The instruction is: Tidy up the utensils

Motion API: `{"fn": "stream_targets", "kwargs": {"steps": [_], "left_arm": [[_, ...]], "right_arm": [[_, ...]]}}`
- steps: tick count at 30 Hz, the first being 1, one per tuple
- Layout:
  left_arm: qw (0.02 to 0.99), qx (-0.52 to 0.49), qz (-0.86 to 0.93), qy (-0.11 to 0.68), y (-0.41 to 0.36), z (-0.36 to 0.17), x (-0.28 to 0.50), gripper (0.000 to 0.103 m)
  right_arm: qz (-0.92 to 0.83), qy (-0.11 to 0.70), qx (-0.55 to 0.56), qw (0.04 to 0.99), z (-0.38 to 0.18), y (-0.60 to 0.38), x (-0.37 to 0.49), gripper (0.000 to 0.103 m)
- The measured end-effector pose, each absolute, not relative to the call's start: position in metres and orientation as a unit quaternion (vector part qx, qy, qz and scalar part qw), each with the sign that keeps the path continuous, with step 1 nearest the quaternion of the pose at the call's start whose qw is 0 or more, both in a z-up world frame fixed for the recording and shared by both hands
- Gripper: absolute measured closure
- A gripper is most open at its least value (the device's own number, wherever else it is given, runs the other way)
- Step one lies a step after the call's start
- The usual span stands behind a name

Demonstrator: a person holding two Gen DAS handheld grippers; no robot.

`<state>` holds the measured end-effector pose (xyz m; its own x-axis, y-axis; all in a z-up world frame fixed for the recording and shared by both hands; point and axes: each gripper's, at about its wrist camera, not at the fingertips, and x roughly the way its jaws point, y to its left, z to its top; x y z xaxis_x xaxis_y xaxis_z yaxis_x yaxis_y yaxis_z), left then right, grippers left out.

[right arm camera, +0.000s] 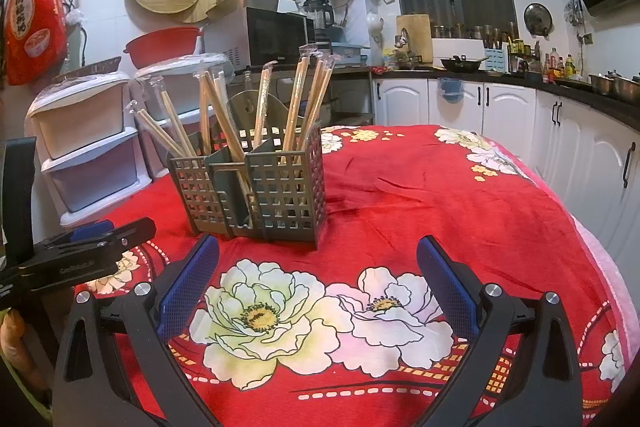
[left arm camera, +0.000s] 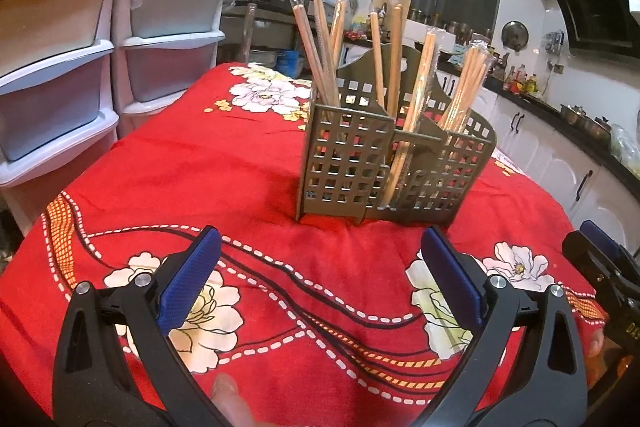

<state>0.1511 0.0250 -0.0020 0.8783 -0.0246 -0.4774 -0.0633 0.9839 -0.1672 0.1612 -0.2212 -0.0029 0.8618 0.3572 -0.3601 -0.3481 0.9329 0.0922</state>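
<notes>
The right gripper (right arm camera: 318, 281) hangs wide apart and empty over the red flowered cloth (right arm camera: 420, 203) covering the desk. Ahead stands a grey slotted utensil holder (right arm camera: 256, 191), upright, with wrapped wooden chopsticks (right arm camera: 224, 115) leaning in its compartments. The left gripper (right arm camera: 86, 239) enters from the left edge, beside the holder.

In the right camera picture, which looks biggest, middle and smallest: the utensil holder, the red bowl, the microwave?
As they look there:
1. utensil holder, but it's nearest
2. microwave
3. red bowl
</notes>
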Motion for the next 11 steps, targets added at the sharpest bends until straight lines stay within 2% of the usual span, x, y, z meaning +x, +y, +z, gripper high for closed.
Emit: {"fn": "stream_targets", "kwargs": {"steps": [6,11], "left_arm": [[0.961,-0.097,0.006,0.258,0.026,0.0,0.149,0.012],[0.936,-0.132,0.047,0.324,0.069,0.005,0.166,0.012]], "right_arm": [[0.18,0.191,0.013,0.965,-0.002,-0.223,0.161,0.007],[0.131,0.221,-0.003,0.967,0.003,-0.24,0.179,0.007]]}}
